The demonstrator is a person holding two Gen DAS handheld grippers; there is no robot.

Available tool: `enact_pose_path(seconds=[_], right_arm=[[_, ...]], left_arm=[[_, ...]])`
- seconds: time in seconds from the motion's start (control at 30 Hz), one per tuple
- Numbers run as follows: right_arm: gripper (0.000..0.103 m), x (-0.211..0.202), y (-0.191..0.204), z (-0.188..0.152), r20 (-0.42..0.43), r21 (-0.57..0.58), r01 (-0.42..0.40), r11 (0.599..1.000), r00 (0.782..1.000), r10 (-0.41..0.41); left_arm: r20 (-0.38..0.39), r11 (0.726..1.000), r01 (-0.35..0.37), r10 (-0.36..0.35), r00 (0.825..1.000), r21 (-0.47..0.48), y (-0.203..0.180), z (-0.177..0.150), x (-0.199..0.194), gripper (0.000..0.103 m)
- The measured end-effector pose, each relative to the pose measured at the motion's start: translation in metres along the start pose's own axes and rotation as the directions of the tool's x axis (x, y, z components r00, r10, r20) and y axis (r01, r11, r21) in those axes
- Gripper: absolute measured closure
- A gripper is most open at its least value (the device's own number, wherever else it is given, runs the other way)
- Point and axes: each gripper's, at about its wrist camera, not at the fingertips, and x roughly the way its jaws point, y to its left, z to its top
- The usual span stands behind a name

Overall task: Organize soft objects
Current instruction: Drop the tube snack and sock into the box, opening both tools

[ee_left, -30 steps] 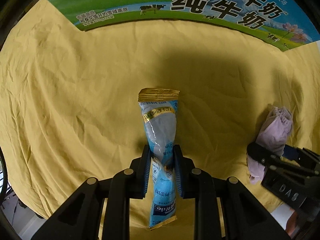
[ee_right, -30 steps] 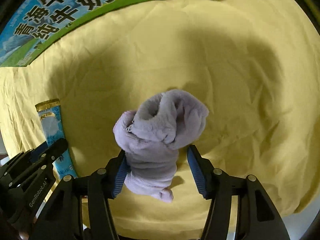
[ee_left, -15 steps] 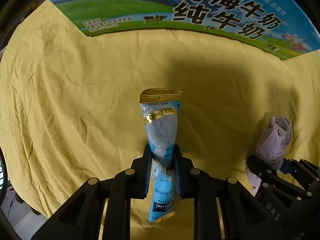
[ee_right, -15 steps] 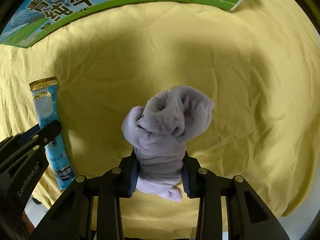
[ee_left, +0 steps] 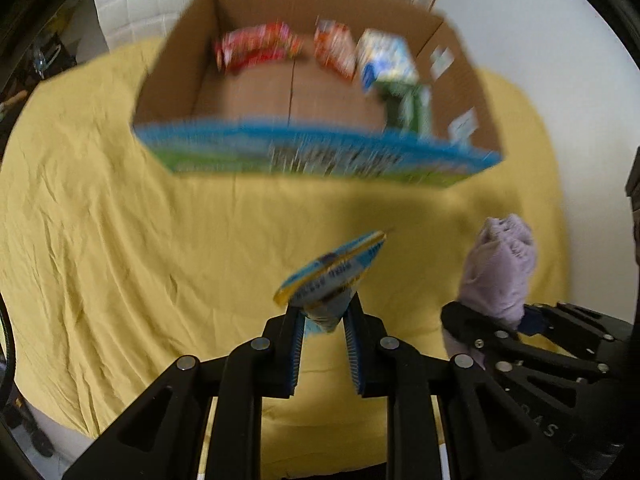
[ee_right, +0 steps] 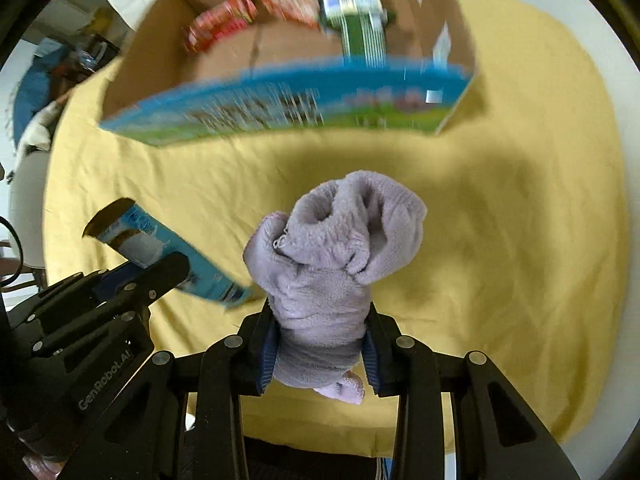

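1. The open brown cardboard box with a blue-and-green printed front stood on the wrinkled yellow cloth covering the surface, beyond both grippers. The view of it was blurred.
2. Inside the box, along its far wall: a red crinkled packet, an orange packet, a white-and-blue carton and a green item. Most of the box floor was bare.
3. Nothing stood on the cloth between the grippers and the near wall of the box.
4. Left gripper: fingers closed tight on the blue-and-white plastic sachet with gold end seal, which was held clear above the cloth. Seen from the right wrist, its long axis ran slantwise, the gold end pointing up and away from the fingers.
5. Right gripper: fingers clamped on the lower part of the rolled lilac fleece sock bundle, held off the cloth. The bundle's long axis ran along the fingers, its folded cuff end pointing toward the box.
6. The two grippers were side by side, the sachet and bundle near but apart.
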Motion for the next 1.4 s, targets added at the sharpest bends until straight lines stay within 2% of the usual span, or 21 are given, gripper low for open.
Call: enact_pose_path(seconds=[0.1,0.27,0.4,0.57,0.77,0.87,1.0,1.17,1.3,1.33,1.4], right_arm=[[0.066,-0.031,-0.001,0.004,0.053,-0.015,-0.017,1.000,0.998,0.018],[0.066,-0.083,-0.005,0.031,0.136,-0.033,-0.050,0.998,0.989,0.054],[0.066,-0.105,-0.007,0.046,0.184,-0.052,-0.059,0.997,0.981,0.068],[0.066,-0.126,-0.005,0.069,0.203,-0.068,-0.079,0.995,0.975,0.091],[0.066,-0.106,0.001,0.108,0.178,-0.049,-0.100,0.994,0.978,0.108],[0.066,-0.089,0.002,0.132,0.164,-0.026,-0.104,0.994,0.981,0.107],[0.066,-0.059,0.004,0.163,0.136,-0.003,-0.088,0.996,0.987,0.087],[0.066,-0.018,0.009,0.194,0.080,-0.007,-0.052,0.999,0.995,0.053],[0.066,0.010,0.012,0.209,0.044,-0.013,-0.029,0.999,0.999,0.030],[0.065,0.015,0.013,0.211,0.040,-0.010,-0.026,1.000,0.999,0.027],[0.065,0.028,0.016,0.217,0.022,-0.019,-0.025,1.000,0.999,0.025]], left_arm=[[0.053,0.999,0.033,-0.032,0.998,0.000,-0.006,0.012,-0.031,0.087],[0.147,0.998,0.057,-0.058,0.987,0.013,-0.009,0.038,-0.070,0.087],[0.166,0.997,0.072,-0.073,0.983,0.009,-0.010,0.058,-0.081,0.087],[0.169,0.996,0.084,-0.083,0.982,0.000,-0.003,0.089,-0.087,0.087],[0.104,0.995,0.095,-0.090,0.990,-0.043,0.013,0.135,-0.064,0.087],[0.048,0.988,0.122,-0.118,0.992,-0.099,0.028,0.158,-0.040,0.087],[-0.056,0.958,0.188,-0.205,0.977,-0.215,0.052,0.180,0.008,0.087],[-0.126,0.946,0.167,-0.208,0.970,-0.277,0.070,0.190,0.054,0.087],[-0.152,0.941,0.153,-0.205,0.967,-0.301,0.081,0.195,0.076,0.087],[-0.116,0.949,0.179,-0.215,0.970,-0.258,0.082,0.197,0.080,0.087],[-0.129,0.955,0.156,-0.192,0.973,-0.252,0.084,0.201,0.086,0.086]])
